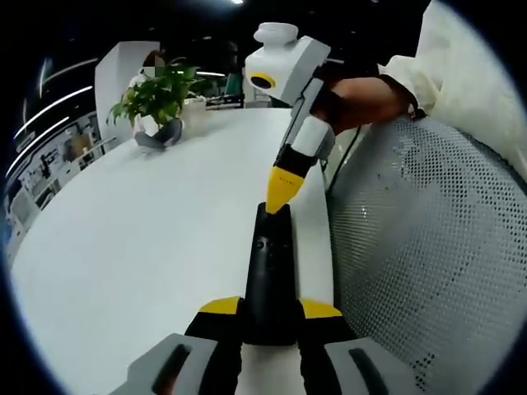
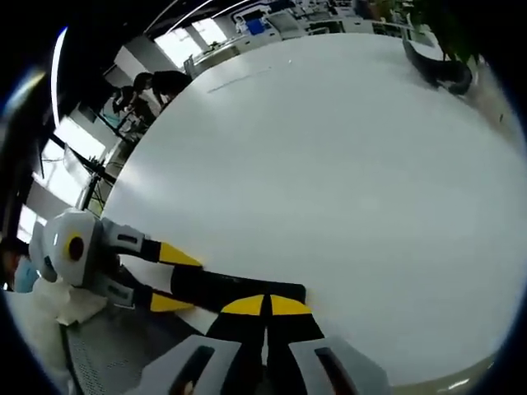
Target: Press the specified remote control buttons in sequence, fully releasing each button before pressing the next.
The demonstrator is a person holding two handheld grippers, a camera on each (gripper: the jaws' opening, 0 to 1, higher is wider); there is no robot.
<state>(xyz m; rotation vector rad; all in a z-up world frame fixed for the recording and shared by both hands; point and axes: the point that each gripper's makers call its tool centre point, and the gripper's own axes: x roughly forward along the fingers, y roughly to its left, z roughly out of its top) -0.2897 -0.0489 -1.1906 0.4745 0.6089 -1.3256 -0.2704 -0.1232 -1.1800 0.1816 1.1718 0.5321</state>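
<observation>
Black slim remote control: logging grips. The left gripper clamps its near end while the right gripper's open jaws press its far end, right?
Not quite. In the right gripper view the right gripper presses the black slim remote control with jaws shut together, not open. The left gripper does clamp the near end.

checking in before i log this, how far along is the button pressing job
Done: the slim black remote control is clamped between the left gripper's yellow-tipped jaws at the white table's edge. In hand: the right gripper, jaws closed, has its tip at the remote's far end. Left: unclear; which buttons were already pressed cannot be told.
</observation>
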